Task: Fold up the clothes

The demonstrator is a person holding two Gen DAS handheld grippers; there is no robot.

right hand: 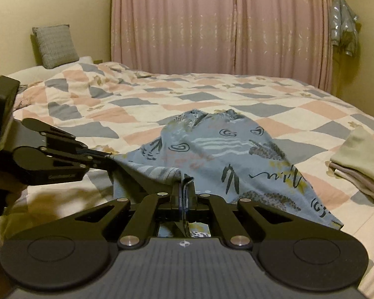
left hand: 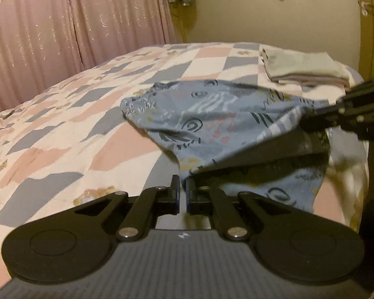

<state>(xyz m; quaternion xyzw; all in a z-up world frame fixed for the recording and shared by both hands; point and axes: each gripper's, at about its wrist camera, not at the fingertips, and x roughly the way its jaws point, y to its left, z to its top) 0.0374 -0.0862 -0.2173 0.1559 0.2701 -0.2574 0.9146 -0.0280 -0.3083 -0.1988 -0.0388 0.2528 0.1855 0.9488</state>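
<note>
**Spotter:** Where's the garment, and what have you got hold of?

**Me:** The blue patterned garment [right hand: 212,154] is on the bed [right hand: 162,99], far end resting on the quilt, near edge lifted. My left gripper [left hand: 183,186] has its fingers closed on one near corner, and my right gripper [right hand: 184,189] is pinched tight on a bunched hem, cloth showing between the fingers. From the left camera I see the right gripper [left hand: 309,117] gripping the other end, so the edge hangs stretched between my two grips.

**Spotter:** How will you do this step well?

**Me:** My judgement: keep both grips level and the edge taut, so the fabric travels as one sheet rather than sagging in the middle. I'd carry both corners at the same pace and lay them square on the part that rests on the quilt. The cloth looks thin and limp, so a slack span would likely wrinkle. Whether this is an opening fold or a later one, I can't settle from here.

**Spotter:** Any baskets or bins?

**Me:** None that I can see. There's only a folded stack [right hand: 361,164] of pale clothes on the bed, to my right, apart from the garment. A grey pillow [right hand: 54,46] leans at the head.
</note>
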